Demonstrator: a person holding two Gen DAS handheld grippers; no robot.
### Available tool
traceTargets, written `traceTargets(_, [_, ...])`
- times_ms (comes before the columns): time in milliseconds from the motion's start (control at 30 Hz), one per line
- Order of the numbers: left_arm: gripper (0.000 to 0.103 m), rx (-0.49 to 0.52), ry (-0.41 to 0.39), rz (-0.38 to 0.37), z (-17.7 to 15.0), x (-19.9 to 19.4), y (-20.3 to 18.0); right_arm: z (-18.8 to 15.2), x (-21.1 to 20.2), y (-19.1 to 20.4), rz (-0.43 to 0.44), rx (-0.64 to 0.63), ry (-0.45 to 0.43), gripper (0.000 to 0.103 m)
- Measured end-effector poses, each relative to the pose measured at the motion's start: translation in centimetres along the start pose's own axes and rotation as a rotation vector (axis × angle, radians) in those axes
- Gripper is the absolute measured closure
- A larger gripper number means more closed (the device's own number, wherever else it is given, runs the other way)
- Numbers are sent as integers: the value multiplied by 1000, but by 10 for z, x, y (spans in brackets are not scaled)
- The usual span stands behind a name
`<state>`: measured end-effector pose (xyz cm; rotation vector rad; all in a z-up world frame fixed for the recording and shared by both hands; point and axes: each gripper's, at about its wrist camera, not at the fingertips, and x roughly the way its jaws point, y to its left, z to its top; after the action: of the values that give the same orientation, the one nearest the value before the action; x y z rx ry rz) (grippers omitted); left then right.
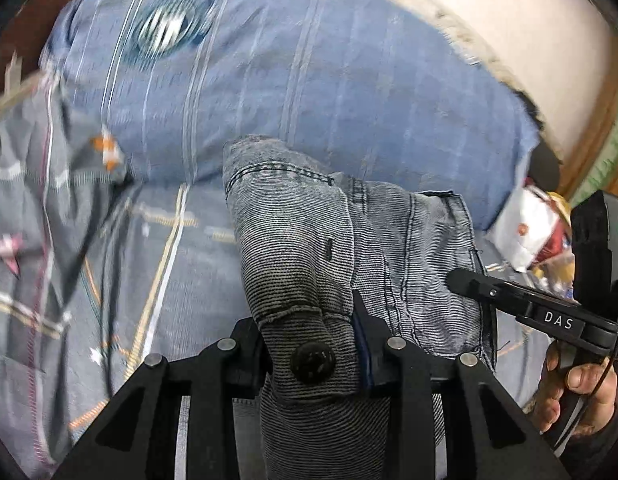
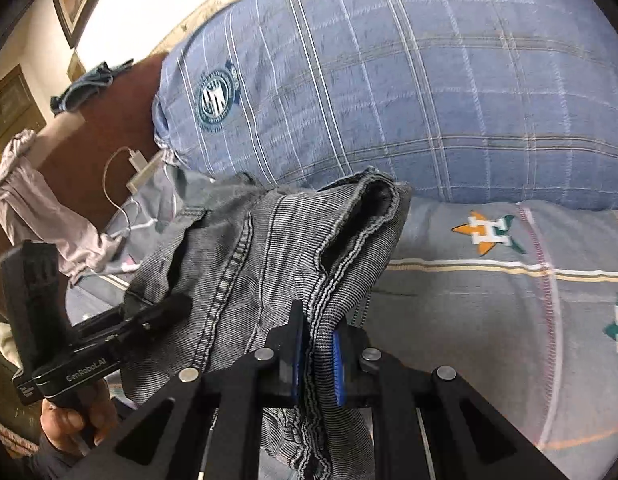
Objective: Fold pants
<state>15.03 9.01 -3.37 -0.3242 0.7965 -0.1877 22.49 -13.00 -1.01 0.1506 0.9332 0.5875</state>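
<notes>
The grey washed denim pants [image 1: 309, 248] hang lifted above the bed, bunched between both grippers. My left gripper [image 1: 315, 356] is shut on the waistband by the black button [image 1: 313, 362]. My right gripper [image 2: 317, 360] is shut on a folded denim edge [image 2: 349, 240], its blue pads pressing the cloth. The right gripper also shows in the left wrist view [image 1: 469, 286] at the right, gripping the pants' side. The left gripper shows in the right wrist view [image 2: 161, 312] at the left, on the denim.
A blue plaid pillow [image 2: 389, 92] with a round crest lies behind the pants. The grey bedsheet [image 2: 489, 300] with star prints lies beneath. A white charger and cable [image 2: 139, 166], a pink cloth [image 2: 33, 200] and a snack packet [image 1: 529, 232] lie at the edges.
</notes>
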Motion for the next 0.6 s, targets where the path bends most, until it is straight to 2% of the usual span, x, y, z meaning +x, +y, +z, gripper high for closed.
traceTargets(67, [66,-18,39,9,-11,28,12,-12,30,-14,-10,13,29,90])
traceTargets(133, [64,-20,96,42,-26,58,24,-29,64,-27,-57,32,100,90])
traceTargets(167, [54,-16,122,90,-33,72,28,-35,73,-32,-95,36,112,90])
traceTargets(200, [50,-23,110,99,-39,76,33,-40,78,-37,-107,51,119,84])
traceTargets(267, [48,-41,90,80,-42,72,36,-42,75,-45,-82,100,107,80])
traceTargets(333, [44,-18,87,107,-39,69,32,-41,68,-43,-107,94,113,67])
traceTargets(533, [41,8,66,153,-45,47,19,-48,25,-17,-172,11,36,66])
traceTargets(600, [41,17,48,170,-49,34,15,-58,17,-4,-180,-29,21,59])
